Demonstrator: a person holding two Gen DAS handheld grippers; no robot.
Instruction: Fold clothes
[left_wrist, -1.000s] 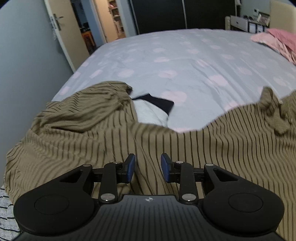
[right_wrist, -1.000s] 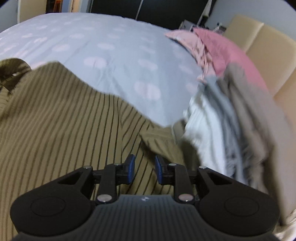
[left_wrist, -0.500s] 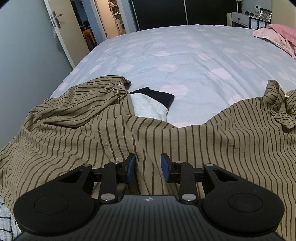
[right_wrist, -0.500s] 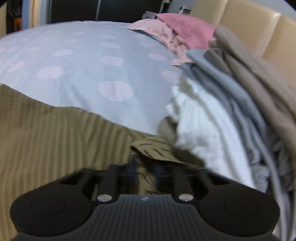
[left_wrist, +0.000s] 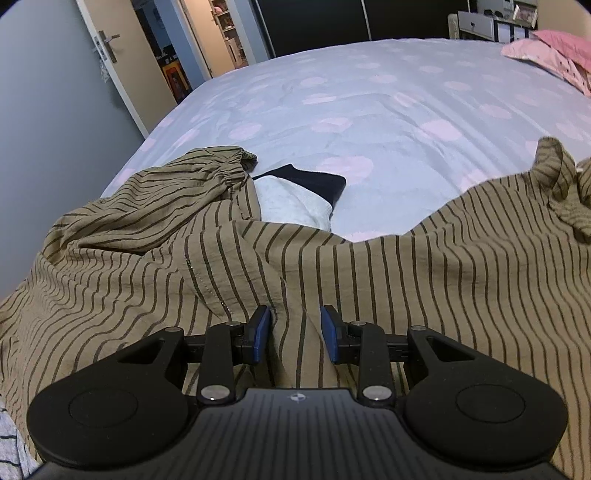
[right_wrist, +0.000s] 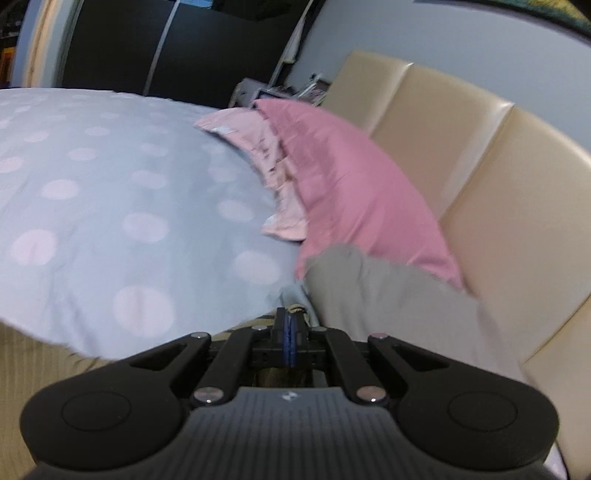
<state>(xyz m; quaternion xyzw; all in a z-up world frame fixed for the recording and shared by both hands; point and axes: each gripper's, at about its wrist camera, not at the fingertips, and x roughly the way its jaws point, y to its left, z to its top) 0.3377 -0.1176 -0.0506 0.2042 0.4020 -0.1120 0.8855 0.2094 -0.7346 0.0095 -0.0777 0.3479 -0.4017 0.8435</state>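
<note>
1. Task object: the striped olive garment (left_wrist: 369, 280) lies rumpled across the near edge of the bed (left_wrist: 369, 110). One gathered cuff (left_wrist: 225, 166) rests at the left, next to a white-and-dark folded item (left_wrist: 295, 195).
2. Left gripper (left_wrist: 294, 334): its blue-padded jaws stand part-way apart, low over a raised fold of the striped cloth. A ridge of fabric sits between the pads, but no contact with either pad is visible; treat this gripper as not gripping.
3. Right gripper (right_wrist: 289, 341): the jaws are pressed together. A small tuft of olive fabric (right_wrist: 295, 308) shows just beyond the tips, which indicates a pinch on the garment's edge. The rest of the garment shows only as a blurred band at the lower left of the right wrist view.
4. Step in hand (judgement): securing both ends of the garment before spreading it flat. The right end appears secured; the left end is not yet gripped.
5. Next move (judgement): close the left jaws on the fold beneath them, then draw the two grippers apart to tension the cloth. Keep clear of the grey clothes pile (right_wrist: 388, 295) and the pink pillow (right_wrist: 351, 184).
6. Markings: a small round emblem appears on each gripper body. No legible writing, brand or label is visible anywhere.
</note>
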